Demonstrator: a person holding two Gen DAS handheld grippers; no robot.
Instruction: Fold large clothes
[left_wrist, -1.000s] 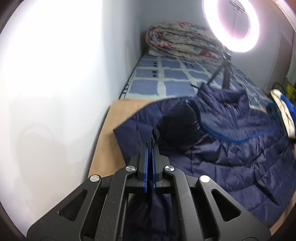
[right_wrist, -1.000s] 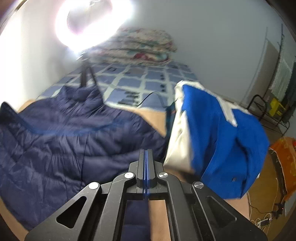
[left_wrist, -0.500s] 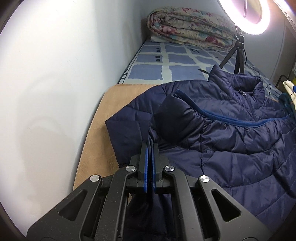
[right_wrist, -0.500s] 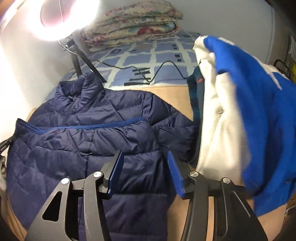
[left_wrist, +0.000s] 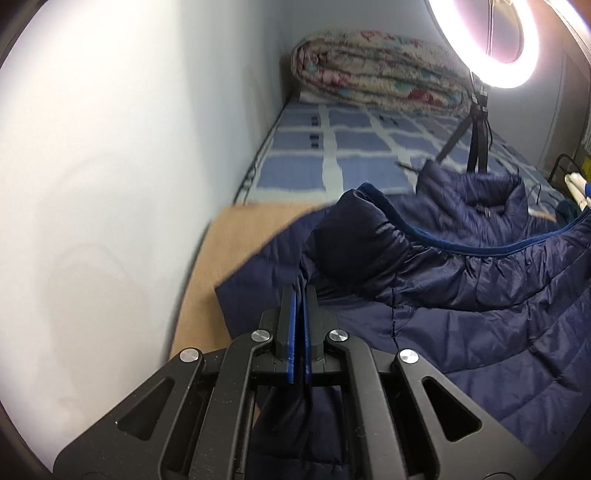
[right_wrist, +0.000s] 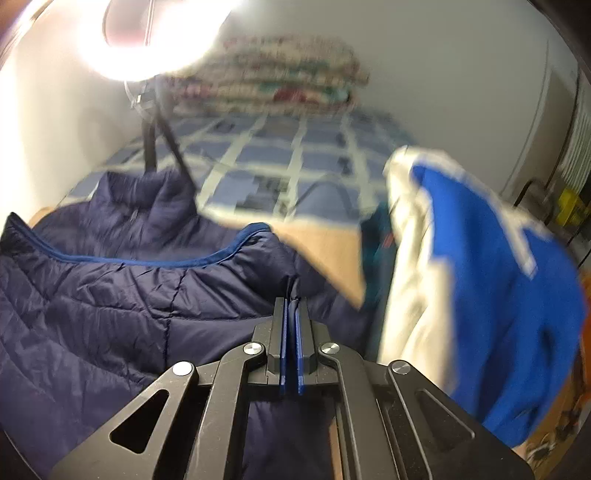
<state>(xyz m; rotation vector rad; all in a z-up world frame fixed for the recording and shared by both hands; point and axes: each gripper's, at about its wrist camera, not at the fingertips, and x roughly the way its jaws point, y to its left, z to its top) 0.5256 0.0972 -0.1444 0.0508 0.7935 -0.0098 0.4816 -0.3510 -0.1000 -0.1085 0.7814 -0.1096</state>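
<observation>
Left wrist view: left gripper (left_wrist: 300, 295) clenched on a pinch of the navy puffer jacket (left_wrist: 461, 295), fabric bunched between the pads and trailing under the claw, the rest spread ahead and off to its right on the tan blanket (left_wrist: 236, 251). Right gripper (right_wrist: 291, 306) has just snapped closed, its jaws now pinching the jacket (right_wrist: 110, 314) edge too, with the body of the garment left of that claw and a blue-and-white garment (right_wrist: 480, 277) piled just to its right (not the one being folded, looks like). To do the fold well: keep both pinches level, carry the held edge forward evenly towards the collar (left_wrist: 476, 192), and lay it flat before releasing so the slippery shell doesn't slide back.
</observation>
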